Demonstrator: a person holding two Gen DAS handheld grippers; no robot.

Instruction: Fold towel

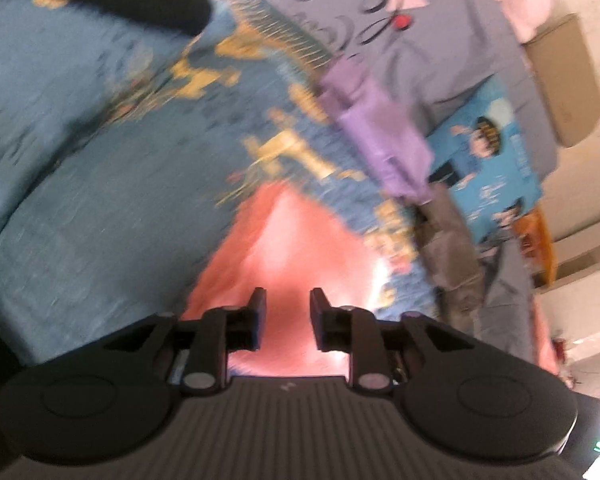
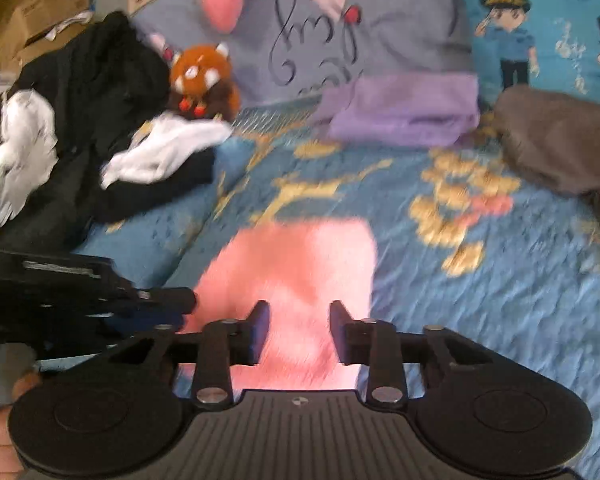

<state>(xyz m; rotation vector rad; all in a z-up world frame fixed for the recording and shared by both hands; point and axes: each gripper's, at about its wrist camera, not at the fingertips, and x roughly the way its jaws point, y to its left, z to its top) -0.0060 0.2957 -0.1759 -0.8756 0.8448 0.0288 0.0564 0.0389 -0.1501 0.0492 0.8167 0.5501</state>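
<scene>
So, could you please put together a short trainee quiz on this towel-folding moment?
1. True or false: the right gripper is clamped on the pink towel.
2. Which folded cloth lies at the far side of the blue bedspread, in front of the grey pillow? A) green B) purple C) yellow
3. Fill in: the plush toy beside the black and white clothes is mostly ____.

Key
1. False: its jaws stand apart above the towel, and so do those of the left gripper.
2. B, the purple cloth.
3. Orange-brown.
</scene>
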